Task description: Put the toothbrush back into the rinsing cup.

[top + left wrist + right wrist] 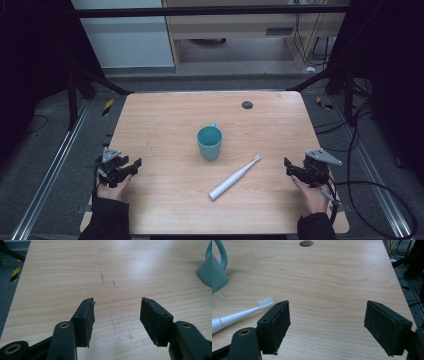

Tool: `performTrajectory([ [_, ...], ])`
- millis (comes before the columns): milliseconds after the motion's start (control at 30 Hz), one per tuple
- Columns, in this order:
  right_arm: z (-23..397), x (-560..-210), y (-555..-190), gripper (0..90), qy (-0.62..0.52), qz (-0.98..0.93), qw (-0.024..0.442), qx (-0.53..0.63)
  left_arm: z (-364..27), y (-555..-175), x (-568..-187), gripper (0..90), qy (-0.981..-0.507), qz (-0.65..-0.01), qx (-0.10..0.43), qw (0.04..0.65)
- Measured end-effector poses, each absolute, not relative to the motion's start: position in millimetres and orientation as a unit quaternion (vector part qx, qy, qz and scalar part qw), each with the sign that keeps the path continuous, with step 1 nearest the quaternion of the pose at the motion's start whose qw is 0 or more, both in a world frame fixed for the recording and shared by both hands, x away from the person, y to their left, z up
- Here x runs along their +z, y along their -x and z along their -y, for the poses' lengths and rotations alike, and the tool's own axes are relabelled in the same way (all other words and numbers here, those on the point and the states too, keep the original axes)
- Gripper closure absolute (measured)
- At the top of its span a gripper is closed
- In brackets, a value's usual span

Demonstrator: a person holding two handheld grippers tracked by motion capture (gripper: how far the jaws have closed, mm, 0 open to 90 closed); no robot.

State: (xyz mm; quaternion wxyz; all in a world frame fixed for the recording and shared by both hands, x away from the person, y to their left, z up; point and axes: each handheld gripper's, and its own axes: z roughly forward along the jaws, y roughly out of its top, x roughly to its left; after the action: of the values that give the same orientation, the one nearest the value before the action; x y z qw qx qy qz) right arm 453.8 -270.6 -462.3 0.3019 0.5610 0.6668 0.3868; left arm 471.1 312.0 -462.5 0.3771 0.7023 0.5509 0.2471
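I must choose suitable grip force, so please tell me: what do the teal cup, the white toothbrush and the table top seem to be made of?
The teal cup looks like matte plastic: even colour, soft sheen. The white toothbrush seems smooth glossy plastic, with white bristles at its head. The table top shows pale wood grain with a flat, slightly shiny finish, so probably laminate or sealed wood; which one I cannot tell.

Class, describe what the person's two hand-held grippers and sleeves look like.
Both the left gripper and the right gripper are black, each topped by a grey three-cornered plate. Their fingers are flat, rectangular black blocks with worn edges. The sleeves are dark; a black cable trails from the right gripper.
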Motion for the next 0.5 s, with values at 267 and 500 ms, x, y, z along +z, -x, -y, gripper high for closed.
performTrajectory([
  [267, 260, -458, -451, 29.9, -0.542, -0.691, 0.271, 0.394, -307, -470, -463, 45.9, -0.718, -0.535, 0.246, 0.372],
  [500, 234, -448, -448, 43.9, -0.505, -0.724, 0.244, 0.402, -307, -471, -465, 45.4, -0.720, -0.535, 0.246, 0.366],
])
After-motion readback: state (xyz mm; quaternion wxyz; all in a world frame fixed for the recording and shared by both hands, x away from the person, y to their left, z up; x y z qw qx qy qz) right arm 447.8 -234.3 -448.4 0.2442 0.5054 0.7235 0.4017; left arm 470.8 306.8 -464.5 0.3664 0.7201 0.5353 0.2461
